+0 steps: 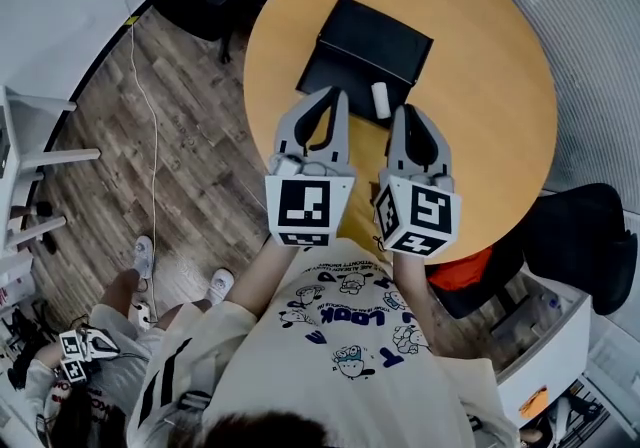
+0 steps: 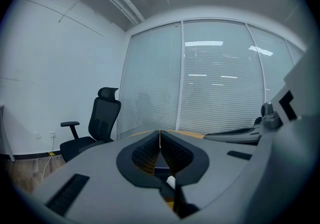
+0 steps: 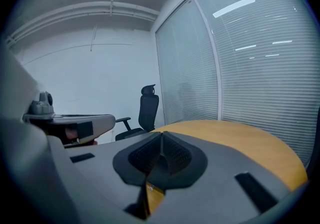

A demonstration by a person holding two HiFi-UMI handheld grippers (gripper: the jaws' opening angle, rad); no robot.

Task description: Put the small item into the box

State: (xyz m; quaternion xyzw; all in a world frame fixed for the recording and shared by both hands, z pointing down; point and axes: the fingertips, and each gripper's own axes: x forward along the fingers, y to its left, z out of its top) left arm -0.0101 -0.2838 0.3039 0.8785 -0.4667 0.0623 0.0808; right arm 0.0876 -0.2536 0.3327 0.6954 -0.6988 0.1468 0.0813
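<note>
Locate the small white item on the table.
Head view: the small white item lies on the round table by the near right corner of the black box, between the tips of the left gripper and the right gripper, closer to the right.

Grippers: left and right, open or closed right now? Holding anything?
Left gripper: closed, jaw tips together, nothing held.
Right gripper: closed, jaw tips together, nothing held.

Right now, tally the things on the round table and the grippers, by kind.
Black box: 1
Small white item: 1
Grippers: 2 (left gripper, right gripper, both shut)
Total: 4
</note>
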